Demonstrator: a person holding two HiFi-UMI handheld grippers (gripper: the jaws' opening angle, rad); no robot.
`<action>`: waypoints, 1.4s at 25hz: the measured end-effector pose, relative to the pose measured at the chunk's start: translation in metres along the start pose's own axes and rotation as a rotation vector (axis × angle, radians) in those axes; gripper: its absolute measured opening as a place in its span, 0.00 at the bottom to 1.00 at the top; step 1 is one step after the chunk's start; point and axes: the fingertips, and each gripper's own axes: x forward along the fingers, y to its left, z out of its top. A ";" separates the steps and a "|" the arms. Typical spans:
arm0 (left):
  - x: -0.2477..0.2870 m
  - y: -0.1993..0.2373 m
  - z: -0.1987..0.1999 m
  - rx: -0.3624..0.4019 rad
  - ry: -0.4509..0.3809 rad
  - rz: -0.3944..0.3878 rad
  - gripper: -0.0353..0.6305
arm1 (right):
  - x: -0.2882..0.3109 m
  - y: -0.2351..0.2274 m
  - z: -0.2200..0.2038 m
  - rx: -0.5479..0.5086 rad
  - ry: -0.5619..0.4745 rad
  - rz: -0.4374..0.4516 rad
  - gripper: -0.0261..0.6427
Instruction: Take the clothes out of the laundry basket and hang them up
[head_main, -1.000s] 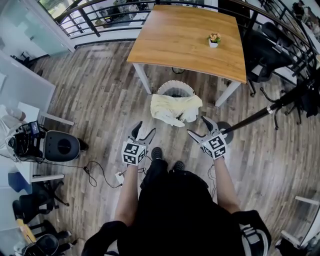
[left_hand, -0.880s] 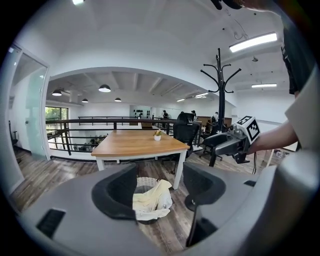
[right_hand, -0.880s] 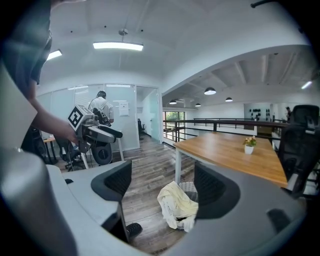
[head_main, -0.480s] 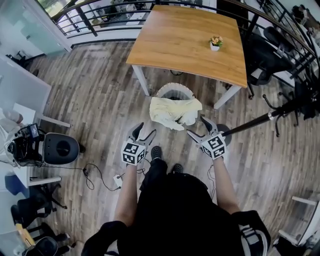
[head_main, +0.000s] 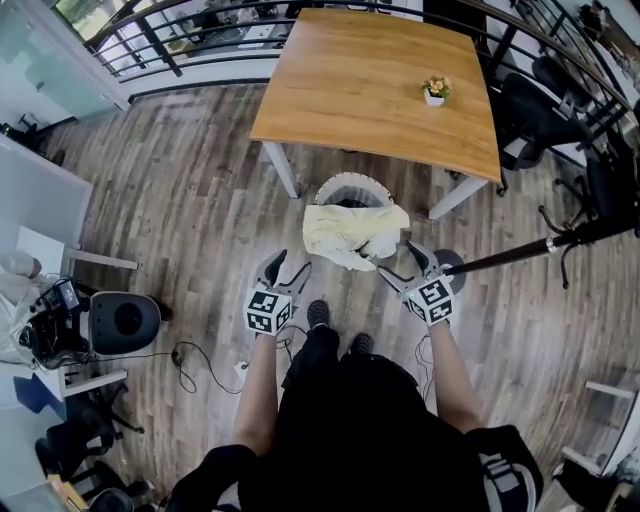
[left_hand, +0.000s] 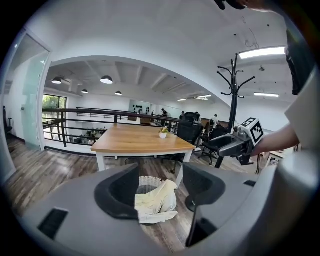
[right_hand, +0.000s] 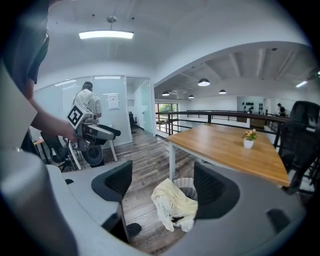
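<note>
the laundry basket (head_main: 350, 186) stands on the wood floor at 6 o'clock of the table (head_main: 370, 80), with pale yellow clothes (head_main: 352, 232) draped over its near rim. the left gripper (head_main: 288, 266) hovers at 7 o'clock of the basket, jaws wide apart. the right gripper (head_main: 398, 262) hovers at 5 o'clock, jaws equally wide (neither holds anything), just short of the cloth.

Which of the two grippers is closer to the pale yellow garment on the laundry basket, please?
The right gripper, its tips just beside the garment; the left gripper hangs farther off.
</note>
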 end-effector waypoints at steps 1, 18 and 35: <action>0.002 0.006 0.000 -0.004 0.002 -0.007 0.49 | 0.006 0.000 -0.001 0.006 0.007 -0.004 0.61; 0.034 0.100 -0.012 -0.025 0.048 -0.139 0.46 | 0.089 0.006 -0.004 0.082 0.090 -0.119 0.62; 0.066 0.134 -0.097 -0.110 0.183 -0.081 0.47 | 0.129 0.019 -0.071 0.136 0.189 -0.073 0.61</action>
